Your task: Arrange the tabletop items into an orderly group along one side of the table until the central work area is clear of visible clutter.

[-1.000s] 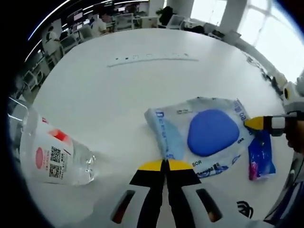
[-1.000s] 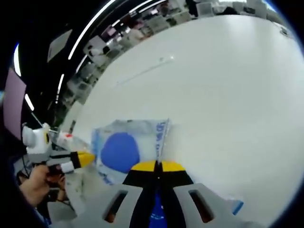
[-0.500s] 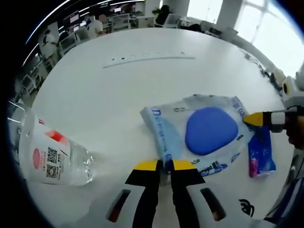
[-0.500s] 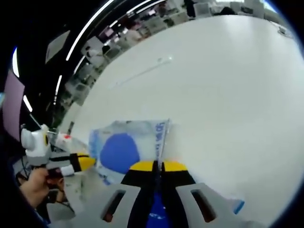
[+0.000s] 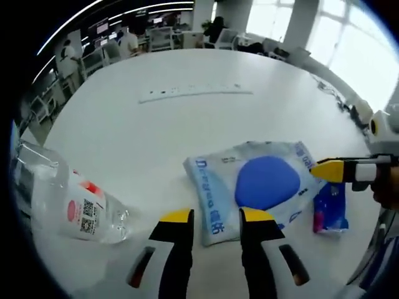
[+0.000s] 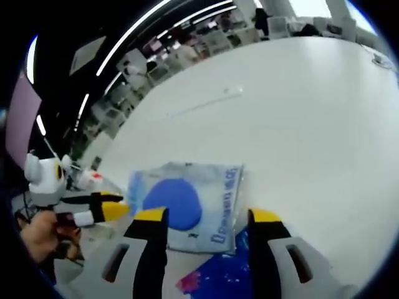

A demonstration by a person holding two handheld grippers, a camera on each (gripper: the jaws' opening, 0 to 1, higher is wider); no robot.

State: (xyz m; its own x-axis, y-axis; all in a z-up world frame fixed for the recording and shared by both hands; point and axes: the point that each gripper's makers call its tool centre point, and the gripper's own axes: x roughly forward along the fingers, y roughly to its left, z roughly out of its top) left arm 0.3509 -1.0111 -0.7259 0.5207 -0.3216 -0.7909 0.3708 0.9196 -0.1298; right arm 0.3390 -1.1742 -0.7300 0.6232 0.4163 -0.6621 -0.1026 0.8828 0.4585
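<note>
Left gripper [image 5: 215,215]: jaws spread wide, nothing between them; tips sit at the near edge of the clear pouch.
Right gripper [image 6: 209,215]: jaws likewise parted and empty, straddling the pouch's near edge and the blue packet.
Clear pouch [image 5: 249,187]: lies flat on the white table [image 5: 187,131], a blue rounded pad visible inside, printed blue lettering along its edges.
Blue packet [image 5: 330,208]: at 3 o'clock of the pouch, touching or just beside it.
Plastic bottle [image 5: 68,199]: on its side at 9 o'clock of the pouch, well apart, apparently empty.
Handling, pouch: judged light, limp and slick; best pinched at a flat corner or seam, not over the pad.
Handling, bottle: judged light, liable to roll; grip across the body.
Task status: items not yet grouped along one side.
</note>
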